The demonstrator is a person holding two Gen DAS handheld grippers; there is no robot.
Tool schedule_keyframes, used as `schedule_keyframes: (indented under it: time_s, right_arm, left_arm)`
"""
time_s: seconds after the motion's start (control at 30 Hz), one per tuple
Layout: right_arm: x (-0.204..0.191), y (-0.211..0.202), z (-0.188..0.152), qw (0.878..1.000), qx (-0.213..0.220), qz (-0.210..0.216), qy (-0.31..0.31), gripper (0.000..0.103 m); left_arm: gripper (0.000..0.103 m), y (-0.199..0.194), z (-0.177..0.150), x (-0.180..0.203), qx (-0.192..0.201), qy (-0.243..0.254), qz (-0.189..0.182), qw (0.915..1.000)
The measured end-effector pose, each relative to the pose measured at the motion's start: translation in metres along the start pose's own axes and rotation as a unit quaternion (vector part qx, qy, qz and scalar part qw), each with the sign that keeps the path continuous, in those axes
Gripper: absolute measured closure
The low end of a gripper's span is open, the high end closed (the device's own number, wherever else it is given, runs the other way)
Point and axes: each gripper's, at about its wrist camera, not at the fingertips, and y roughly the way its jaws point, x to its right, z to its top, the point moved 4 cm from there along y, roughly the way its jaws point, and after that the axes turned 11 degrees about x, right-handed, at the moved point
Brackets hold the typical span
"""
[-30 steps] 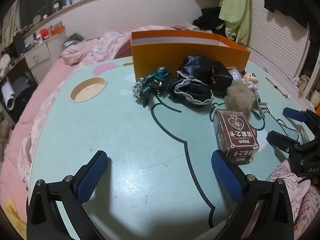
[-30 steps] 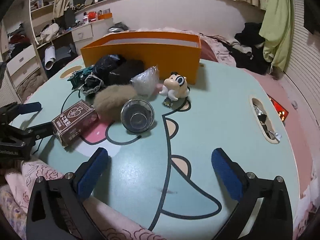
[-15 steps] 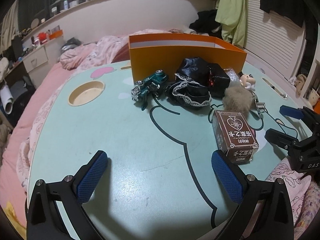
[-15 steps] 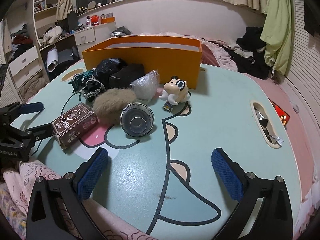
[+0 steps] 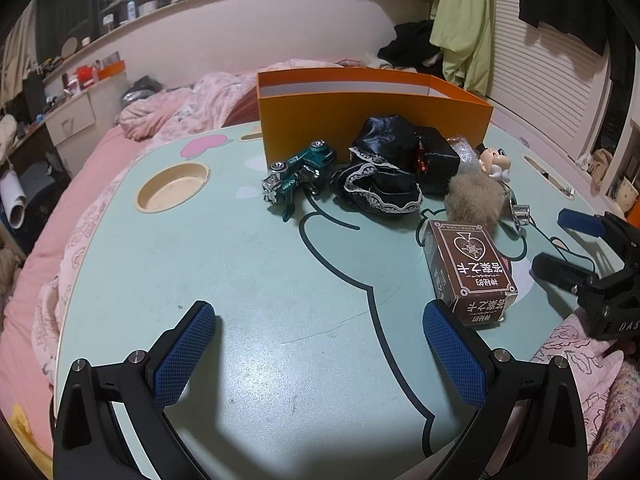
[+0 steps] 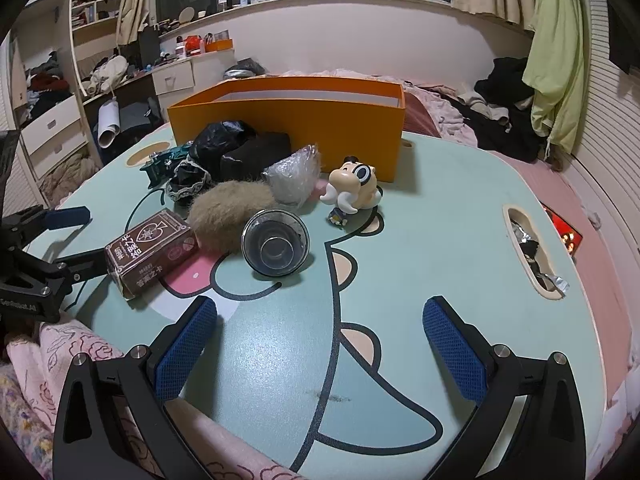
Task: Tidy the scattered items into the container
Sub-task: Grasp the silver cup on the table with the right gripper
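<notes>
Both grippers, left [image 5: 319,322] and right [image 6: 320,318], hover wide open, brown spade-marked card box [image 5: 469,268] beside the orange box [image 5: 372,120].

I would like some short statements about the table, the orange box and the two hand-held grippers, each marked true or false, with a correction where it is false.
1. The left hand-held gripper is open and holds nothing. True.
2. The brown card box already lies inside the orange box. False: it lies on the table, in front of the orange box.
3. The furry ball touches the clear round cup. True.
4. The cartoon figurine is gripped by the right hand-held gripper. False: it stands free on the table, and that gripper is open.
5. The green toy car sits near the orange box's front wall. True.
</notes>
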Motion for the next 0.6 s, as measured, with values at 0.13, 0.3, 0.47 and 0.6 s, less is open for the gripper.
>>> schedule_keyframes:
  time_s: [0.13,0.3,0.47,0.6]
  right_arm:
    - [0.001,-0.005,0.012,1.000,0.017,0.006,0.014,0.006]
    - [0.000,0.011,0.031,0.999,0.002,0.010,0.032,0.017]
    - [-0.013,0.030,0.031,0.999,-0.038,0.022,0.011,0.054]
    - [-0.016,0.023,0.023,0.999,-0.020,0.042,0.003,0.065]
  left_arm:
    - [0.000,0.000,0.000,0.000,0.000,0.000,0.000,1.0000]
    - [0.000,0.000,0.000,0.000,0.000,0.000,0.000,1.0000]
    - [0.000,0.000,0.000,0.000,0.001,0.000,0.000,1.0000]
    - [0.000,-0.001,0.000,0.001,0.001,0.000,0.000,1.0000]
